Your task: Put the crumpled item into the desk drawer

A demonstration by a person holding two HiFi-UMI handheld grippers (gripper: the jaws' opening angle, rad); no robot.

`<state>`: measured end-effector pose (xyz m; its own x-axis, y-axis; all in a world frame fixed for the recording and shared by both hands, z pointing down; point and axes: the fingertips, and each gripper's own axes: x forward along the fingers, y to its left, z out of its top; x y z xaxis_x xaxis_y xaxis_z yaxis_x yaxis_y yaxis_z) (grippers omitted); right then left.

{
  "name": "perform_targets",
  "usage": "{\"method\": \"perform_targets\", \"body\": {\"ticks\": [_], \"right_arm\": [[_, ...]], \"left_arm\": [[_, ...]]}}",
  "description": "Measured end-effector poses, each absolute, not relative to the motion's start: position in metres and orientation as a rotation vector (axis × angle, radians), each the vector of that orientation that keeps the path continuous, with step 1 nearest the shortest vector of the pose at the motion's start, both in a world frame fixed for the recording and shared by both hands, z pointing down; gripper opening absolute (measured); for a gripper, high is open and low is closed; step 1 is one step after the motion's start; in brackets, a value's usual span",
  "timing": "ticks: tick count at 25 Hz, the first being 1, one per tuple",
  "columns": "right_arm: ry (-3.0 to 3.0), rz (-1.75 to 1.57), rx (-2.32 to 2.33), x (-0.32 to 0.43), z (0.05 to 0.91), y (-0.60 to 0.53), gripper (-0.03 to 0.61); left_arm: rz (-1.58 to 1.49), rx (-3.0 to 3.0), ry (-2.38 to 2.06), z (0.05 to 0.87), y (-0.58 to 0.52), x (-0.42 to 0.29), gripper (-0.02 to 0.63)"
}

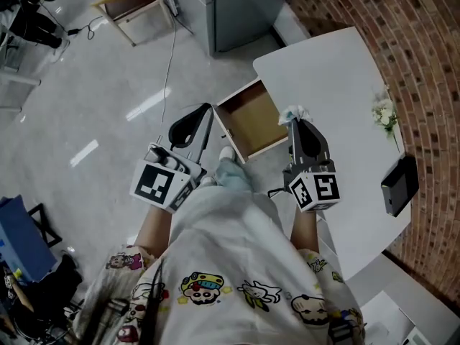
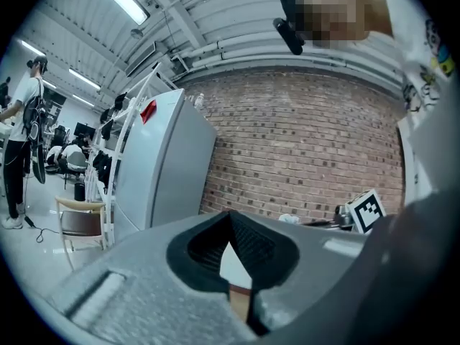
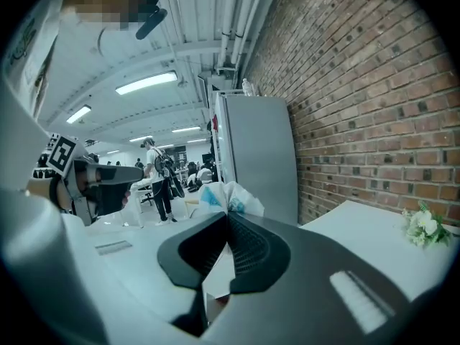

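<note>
crumpled item (image 1: 293, 111): pinched at the tips of the right claw (image 1: 293, 121), which is clenched on it. the wad fans out past the tips, away from the person and in line with the claw. no clear long axis of its own, more a bunched tuft than a strip. in the right gripper view the crumpled item (image 3: 226, 196) is white with pale blue patches, thin and creased, with its folds splayed upward.

place: from the head view the wad sits over the line where the open drawer (image 1: 248, 117) meets the worktop (image 1: 338, 70) edge, at the drawer's right side. height above it cannot be told.

drawer: pulled out, brown bare bottom, with open floor on its left. the left claw (image 1: 207, 110) hangs just beside the drawer's left wall, clamped together with nothing in it. the left gripper view shows its tips met (image 2: 230, 214).

room: the worktop is bare near the right claw. small flowers (image 1: 384, 113) lie at its far right edge by the brick wall, and a black box (image 1: 399, 185) lies further along that edge, both well apart from the wad. a grey cabinet (image 1: 244, 6) stands beyond the worktop's far corner.
</note>
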<state>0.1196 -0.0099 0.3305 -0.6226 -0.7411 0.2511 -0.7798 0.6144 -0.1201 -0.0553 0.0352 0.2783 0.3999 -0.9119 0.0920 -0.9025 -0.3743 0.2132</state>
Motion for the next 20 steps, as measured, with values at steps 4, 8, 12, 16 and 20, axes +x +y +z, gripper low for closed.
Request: {"method": "perform_targets", "body": {"ticks": [4,8,12,16,20], "right_arm": [[-2.665,0.335,1.271,0.120,0.329,-0.037,0.013],[-2.664,0.344,1.260,0.116,0.330,-0.052,0.014],[-2.668,0.343,1.262,0.111,0.329,-0.062,0.014],[-2.661,0.322,1.266,0.103,0.324,-0.068,0.014],[-2.615,0.339,1.318,0.103,0.328,-0.071,0.014]], "left_arm": [[-0.046,2.445,-1.578,0.279,0.004,-0.051,0.000],[-0.035,2.461,-1.547,0.280,-0.019,-0.047,0.000],[-0.015,2.480,-1.490,0.284,-0.038,-0.044,0.000],[-0.004,2.507,-1.414,0.287,-0.055,-0.043,0.000],[0.012,2.546,-1.332,0.289,-0.068,-0.039,0.000]]}}
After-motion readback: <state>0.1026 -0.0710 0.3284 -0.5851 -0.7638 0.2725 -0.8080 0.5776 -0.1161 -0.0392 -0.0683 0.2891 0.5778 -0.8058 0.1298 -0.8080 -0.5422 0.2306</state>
